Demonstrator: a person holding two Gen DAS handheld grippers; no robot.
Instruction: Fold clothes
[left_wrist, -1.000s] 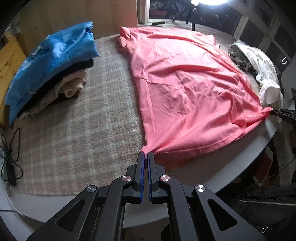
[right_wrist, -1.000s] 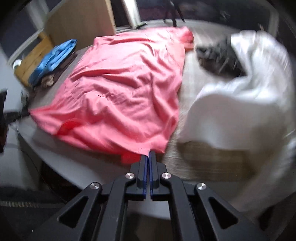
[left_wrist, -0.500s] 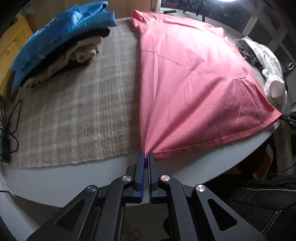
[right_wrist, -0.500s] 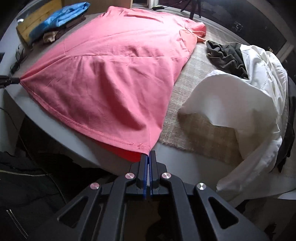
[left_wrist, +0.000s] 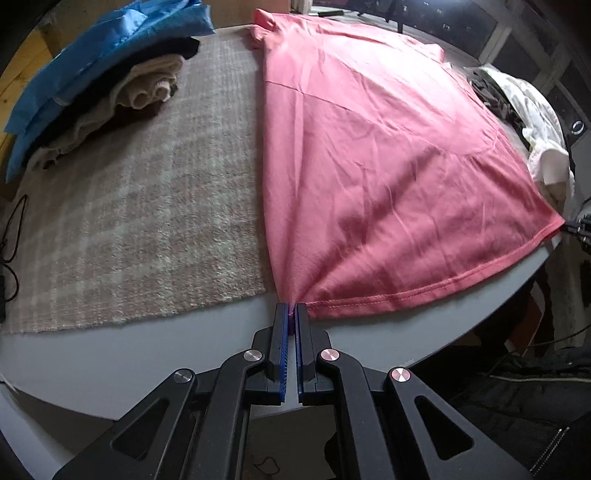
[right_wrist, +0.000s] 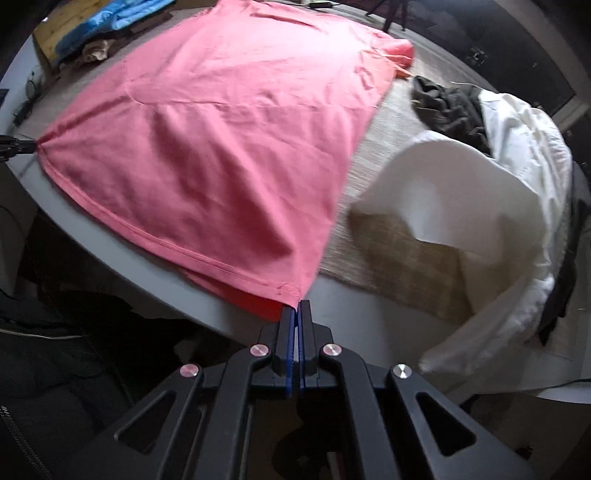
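A pink T-shirt (left_wrist: 376, 155) lies spread flat on the round table, its hem toward me and its collar end far away. My left gripper (left_wrist: 291, 314) is shut on the hem's left corner at the table's front edge. My right gripper (right_wrist: 297, 308) is shut on the hem's right corner; the shirt (right_wrist: 229, 140) stretches away from it. The hem is pulled taut between the two corners. The right gripper's tip shows at the far right in the left wrist view (left_wrist: 581, 229), the left gripper's tip at the far left in the right wrist view (right_wrist: 14, 147).
A beige checked mat (left_wrist: 140, 206) covers the grey table (left_wrist: 110, 354). A stack of folded clothes with a blue one on top (left_wrist: 92, 62) sits far left. A white garment (right_wrist: 498, 192) and a dark one (right_wrist: 450, 107) are piled at the right. Cables (left_wrist: 11, 236) lie at the left edge.
Both grippers have pulled the hem corners back toward the table's front edge and apart. The shirt went from wrinkled to stretched flat.
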